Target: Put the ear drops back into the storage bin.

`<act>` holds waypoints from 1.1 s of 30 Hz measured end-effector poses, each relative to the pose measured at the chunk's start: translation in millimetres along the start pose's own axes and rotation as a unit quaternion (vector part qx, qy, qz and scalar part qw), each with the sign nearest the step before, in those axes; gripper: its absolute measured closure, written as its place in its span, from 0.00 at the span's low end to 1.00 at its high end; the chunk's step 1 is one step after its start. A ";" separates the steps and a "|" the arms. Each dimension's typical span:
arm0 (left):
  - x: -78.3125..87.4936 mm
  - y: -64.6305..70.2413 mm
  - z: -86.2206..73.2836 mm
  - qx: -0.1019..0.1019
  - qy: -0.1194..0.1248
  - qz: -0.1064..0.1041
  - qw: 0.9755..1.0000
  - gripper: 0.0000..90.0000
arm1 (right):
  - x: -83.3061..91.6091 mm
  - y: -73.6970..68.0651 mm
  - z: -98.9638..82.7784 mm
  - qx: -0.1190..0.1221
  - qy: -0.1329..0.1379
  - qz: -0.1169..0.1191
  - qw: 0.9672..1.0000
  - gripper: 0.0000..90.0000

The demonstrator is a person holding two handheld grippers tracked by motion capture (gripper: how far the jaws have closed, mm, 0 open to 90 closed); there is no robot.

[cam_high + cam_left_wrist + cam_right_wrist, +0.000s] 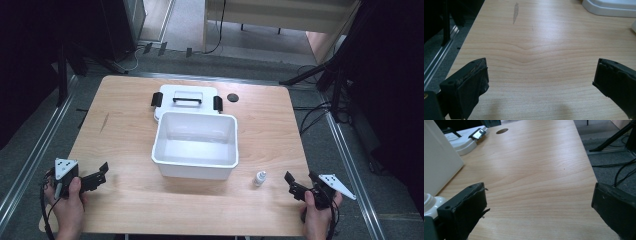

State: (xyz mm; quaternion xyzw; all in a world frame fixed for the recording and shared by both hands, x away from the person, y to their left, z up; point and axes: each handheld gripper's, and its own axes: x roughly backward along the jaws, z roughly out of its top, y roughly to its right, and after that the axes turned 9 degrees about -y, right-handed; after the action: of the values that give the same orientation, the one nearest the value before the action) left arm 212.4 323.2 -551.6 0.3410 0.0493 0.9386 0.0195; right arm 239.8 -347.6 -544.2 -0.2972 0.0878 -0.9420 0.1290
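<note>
An empty white plastic box (195,145) stands in the middle of the wooden table (125,125). Its white lid (187,100), with a black handle and black clips, lies flat just behind it. A small white dropper bottle (259,178) stands upright right of the box's front corner. My left gripper (95,176) rests near the front left table edge, open, with bare wood between its jaws. My right gripper (301,182) sits at the front right, open, a little right of the bottle. The bottle's top (429,201) peeks past the left jaw in the right gripper view.
A dark round hole (232,97) marks the table right of the lid. A grey streak (515,12) runs along the wood at the left. Metal rails, tripod legs and cables (320,75) surround the table on the floor.
</note>
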 end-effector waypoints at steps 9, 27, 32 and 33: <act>-0.9 2.2 0.6 -0.012 -0.006 0.001 1.000 0.00 | -0.3 -2.4 1.4 0.018 -0.010 0.008 1.000 0.11; -1.8 5.4 0.9 -0.028 -0.008 -0.003 1.000 0.00 | 2.6 -34.2 28.4 0.137 -0.076 0.003 0.988 0.15; -2.4 3.8 1.3 -0.026 -0.011 -0.014 1.000 0.00 | 3.3 -38.4 42.7 0.174 -0.132 0.010 0.976 0.15; -2.7 4.1 1.6 -0.028 -0.013 -0.014 0.999 0.00 | 3.1 -40.0 45.6 0.182 -0.146 0.008 0.972 0.15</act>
State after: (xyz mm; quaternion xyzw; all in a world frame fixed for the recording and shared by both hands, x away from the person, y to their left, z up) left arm 215.4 319.0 -551.6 0.3519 0.0278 0.9346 0.0425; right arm 256.2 -314.5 -496.0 -0.4023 -0.1027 -0.8874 0.2005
